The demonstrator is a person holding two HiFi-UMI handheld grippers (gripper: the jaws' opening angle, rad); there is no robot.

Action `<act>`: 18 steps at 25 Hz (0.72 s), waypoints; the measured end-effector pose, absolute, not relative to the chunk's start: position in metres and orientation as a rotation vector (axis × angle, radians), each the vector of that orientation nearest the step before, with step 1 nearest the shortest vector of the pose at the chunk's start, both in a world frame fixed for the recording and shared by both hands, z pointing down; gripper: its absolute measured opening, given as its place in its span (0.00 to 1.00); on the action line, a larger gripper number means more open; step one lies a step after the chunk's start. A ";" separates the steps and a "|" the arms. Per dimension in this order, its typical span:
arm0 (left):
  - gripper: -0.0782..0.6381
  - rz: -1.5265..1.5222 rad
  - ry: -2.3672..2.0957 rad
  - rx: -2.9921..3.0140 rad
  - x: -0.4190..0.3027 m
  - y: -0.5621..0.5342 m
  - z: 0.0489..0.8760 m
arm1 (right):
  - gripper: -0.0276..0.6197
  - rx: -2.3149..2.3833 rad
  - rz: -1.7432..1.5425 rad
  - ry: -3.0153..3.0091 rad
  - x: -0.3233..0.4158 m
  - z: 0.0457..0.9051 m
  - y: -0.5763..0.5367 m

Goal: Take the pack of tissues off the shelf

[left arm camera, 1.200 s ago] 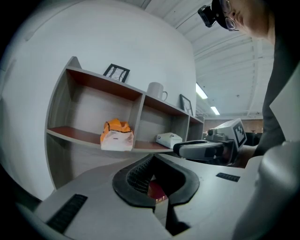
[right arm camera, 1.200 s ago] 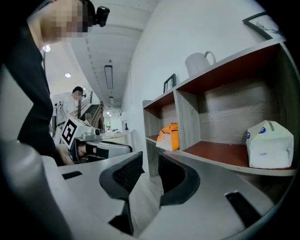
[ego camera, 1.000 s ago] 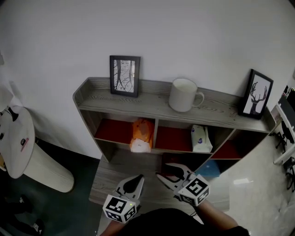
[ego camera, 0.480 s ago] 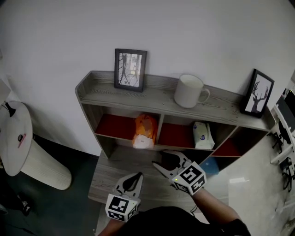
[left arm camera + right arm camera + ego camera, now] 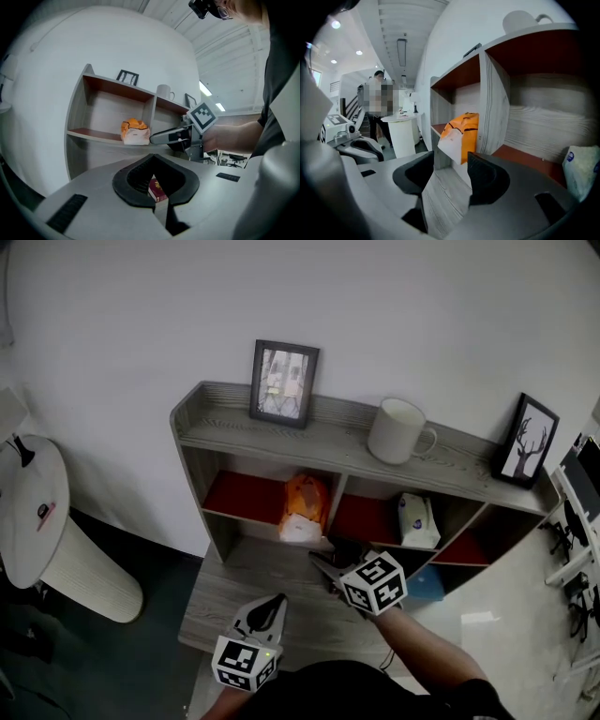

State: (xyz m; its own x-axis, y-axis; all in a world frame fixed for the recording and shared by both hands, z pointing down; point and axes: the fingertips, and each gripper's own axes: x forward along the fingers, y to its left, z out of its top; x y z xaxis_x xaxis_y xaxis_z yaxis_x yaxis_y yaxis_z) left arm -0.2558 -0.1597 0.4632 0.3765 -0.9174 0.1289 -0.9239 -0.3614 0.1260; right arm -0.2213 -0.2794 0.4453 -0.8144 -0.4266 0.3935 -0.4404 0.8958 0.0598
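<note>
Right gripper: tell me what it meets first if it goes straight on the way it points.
The right gripper would most likely meet the orange pack ahead; its jaws have just been opening, empty. The shelf divider stands close beside; depth is unclear.

Nothing legible
We read no words or numbers; the blue mark on the white pack (image 5: 580, 168), right of the right claw (image 5: 449, 164), is blurred.

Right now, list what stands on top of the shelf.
On the shelf: a black-framed picture at the left, a white mug in the middle, a deer picture at the right. The strip of board behind each frame is covered.
</note>
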 end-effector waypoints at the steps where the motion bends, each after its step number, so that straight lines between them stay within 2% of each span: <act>1: 0.13 0.051 -1.664 2.450 -0.258 -0.158 0.464 | 0.33 0.655 0.060 -2.660 -0.222 0.446 -0.283; 14: 0.13 0.049 -1.701 2.386 -0.276 -0.151 0.472 | 0.32 0.762 0.119 -2.658 -0.242 0.452 -0.301; 18: 0.13 0.051 -1.703 2.381 -0.278 -0.150 0.475 | 0.25 0.789 0.132 -2.664 -0.244 0.455 -0.306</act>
